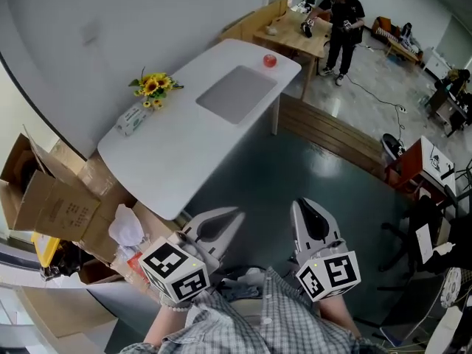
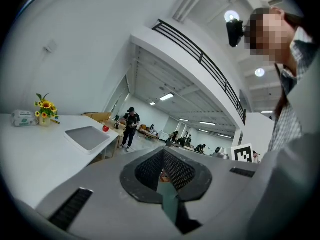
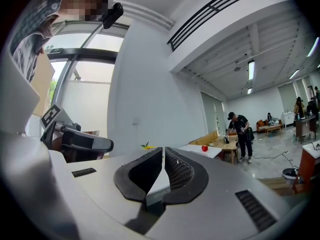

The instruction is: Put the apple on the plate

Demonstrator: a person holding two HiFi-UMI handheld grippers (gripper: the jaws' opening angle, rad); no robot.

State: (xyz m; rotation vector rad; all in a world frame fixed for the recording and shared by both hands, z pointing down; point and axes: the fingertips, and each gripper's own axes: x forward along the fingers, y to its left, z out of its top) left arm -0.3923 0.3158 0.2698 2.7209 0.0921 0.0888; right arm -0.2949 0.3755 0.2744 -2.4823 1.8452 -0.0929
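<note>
A red apple (image 1: 269, 60) sits near the far corner of a white table (image 1: 169, 161), just beyond a flat grey square plate (image 1: 237, 93). Both grippers are held close to my body, well short of the table. The left gripper (image 1: 233, 213) is shut with nothing in it, and so is the right gripper (image 1: 300, 203). In the left gripper view the jaws (image 2: 163, 152) meet at their tips; the apple (image 2: 105, 128) and plate (image 2: 89, 137) lie far off to the left. From the right gripper (image 3: 163, 150) the apple (image 3: 204, 148) shows small on the distant table.
A vase of sunflowers (image 1: 153, 85) and a tissue pack (image 1: 133, 119) stand on the table's left side. Cardboard boxes (image 1: 44, 198) pile up left of the table. A person (image 1: 341, 24) stands at a wooden table (image 1: 291, 35) behind. A low wooden ledge (image 1: 332, 135) runs right.
</note>
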